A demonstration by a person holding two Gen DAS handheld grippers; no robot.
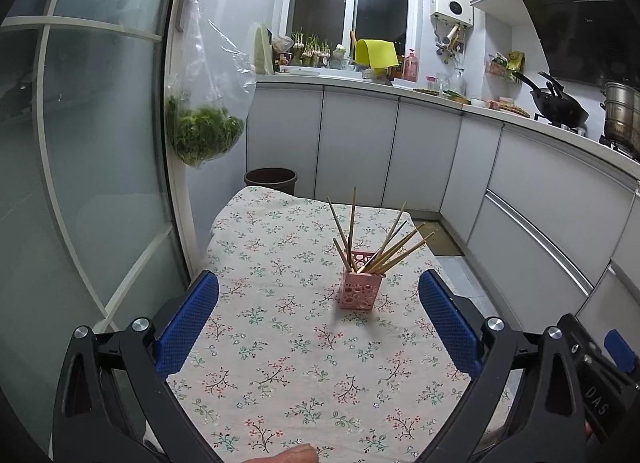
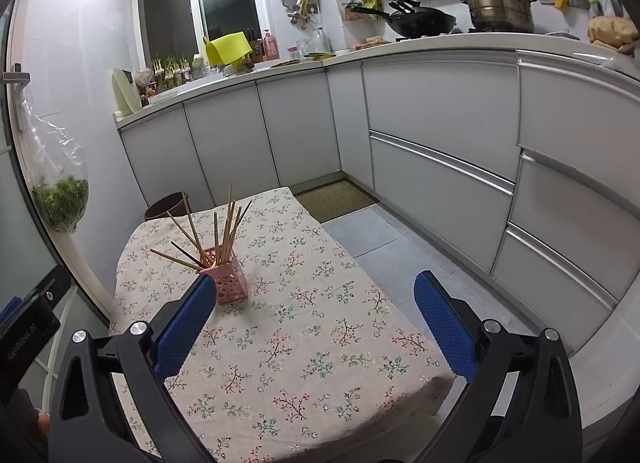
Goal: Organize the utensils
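Note:
A pink perforated holder (image 1: 360, 290) stands upright on the floral tablecloth (image 1: 280, 343), with several wooden chopsticks (image 1: 384, 243) fanned out of its top. My left gripper (image 1: 318, 291) is open and empty, held above the table with the holder just beyond and between its blue fingers (image 1: 188, 323). In the right wrist view the same holder (image 2: 230, 283) with its chopsticks (image 2: 216, 235) stands by the left blue finger (image 2: 184, 327). My right gripper (image 2: 316, 295) is open and empty above the tablecloth (image 2: 320, 343).
A brown bin (image 1: 271, 179) stands behind the table. A glass door (image 1: 80, 163) with a hanging bag of greens (image 1: 204, 131) is at the left. White cabinets (image 2: 440, 135) and a countertop with a wok (image 2: 420, 21) and steel pot (image 2: 498, 3) run along the right.

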